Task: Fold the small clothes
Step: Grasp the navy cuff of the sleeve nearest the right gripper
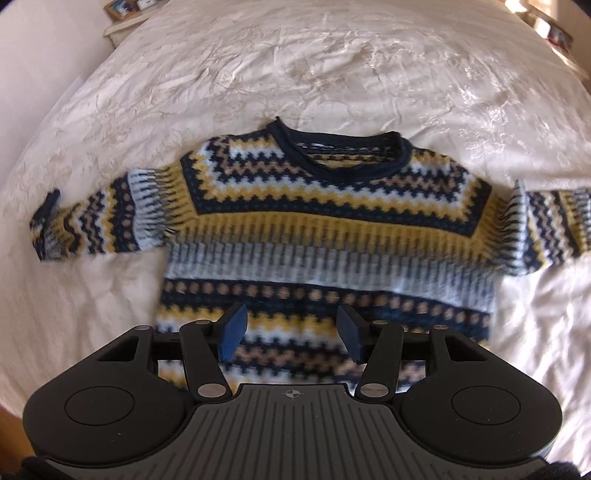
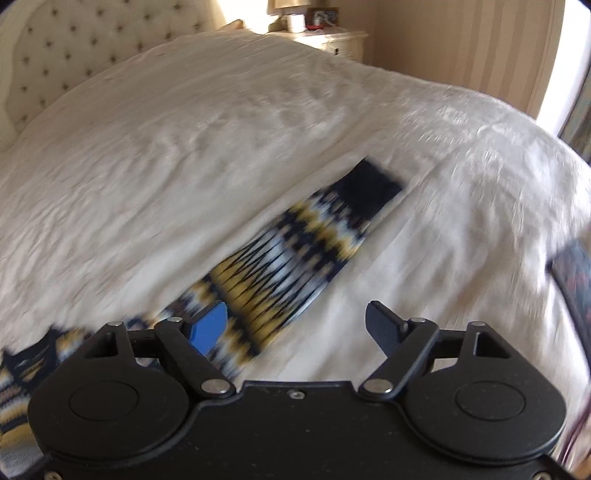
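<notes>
A small knit sweater [image 1: 325, 236] with navy, yellow, white and tan bands lies flat, face up, on the white bedspread [image 1: 295, 66], both sleeves spread out sideways. My left gripper [image 1: 291, 334] is open and empty, hovering over the sweater's lower hem. In the right wrist view the sweater's right sleeve [image 2: 295, 258] stretches diagonally up to its navy cuff [image 2: 373, 190]. My right gripper [image 2: 295, 330] is open and empty above the sleeve near the shoulder, its left pad over the knit. That view is motion-blurred.
The bed has a tufted cream headboard [image 2: 74, 48] at the far left. A nightstand [image 2: 332, 40] with small items stands beyond the bed. Another patterned dark item [image 2: 572, 280] lies at the right edge of the bed. A bedside shelf [image 1: 122, 14] shows top left.
</notes>
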Tool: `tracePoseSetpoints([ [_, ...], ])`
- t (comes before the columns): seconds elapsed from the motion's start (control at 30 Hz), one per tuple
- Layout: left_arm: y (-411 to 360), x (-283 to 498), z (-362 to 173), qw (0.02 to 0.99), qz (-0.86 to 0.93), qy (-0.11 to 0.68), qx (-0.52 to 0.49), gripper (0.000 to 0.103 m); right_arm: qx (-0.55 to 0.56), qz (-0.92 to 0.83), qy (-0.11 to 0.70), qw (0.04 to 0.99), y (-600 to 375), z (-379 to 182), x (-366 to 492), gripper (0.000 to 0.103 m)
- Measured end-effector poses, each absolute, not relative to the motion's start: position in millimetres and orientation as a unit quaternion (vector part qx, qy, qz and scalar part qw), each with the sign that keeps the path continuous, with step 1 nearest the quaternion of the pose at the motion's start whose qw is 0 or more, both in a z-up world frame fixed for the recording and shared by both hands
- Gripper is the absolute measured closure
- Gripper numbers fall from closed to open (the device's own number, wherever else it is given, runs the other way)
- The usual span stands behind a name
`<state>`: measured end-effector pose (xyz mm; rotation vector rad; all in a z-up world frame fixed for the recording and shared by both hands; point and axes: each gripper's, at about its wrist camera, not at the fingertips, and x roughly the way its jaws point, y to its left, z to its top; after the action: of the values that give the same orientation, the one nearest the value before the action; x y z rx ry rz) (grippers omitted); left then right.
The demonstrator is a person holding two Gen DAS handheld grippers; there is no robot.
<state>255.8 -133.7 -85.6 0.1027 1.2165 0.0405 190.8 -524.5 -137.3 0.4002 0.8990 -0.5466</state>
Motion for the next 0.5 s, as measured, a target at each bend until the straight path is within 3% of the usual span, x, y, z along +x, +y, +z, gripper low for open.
tracePoseSetpoints([
  [0.4, -197, 256, -83, 0.817, 0.045, 0.572, 0.061, 0.05, 0.217, -0.292, 0.435, 0.824, -662, -191, 256, 0.025],
  [0.5, -199, 256, -82, 0.814, 0.058, 0.575, 0.063, 0.05, 0.253, -0.295, 0.436, 0.811, -676, -209, 263, 0.021],
])
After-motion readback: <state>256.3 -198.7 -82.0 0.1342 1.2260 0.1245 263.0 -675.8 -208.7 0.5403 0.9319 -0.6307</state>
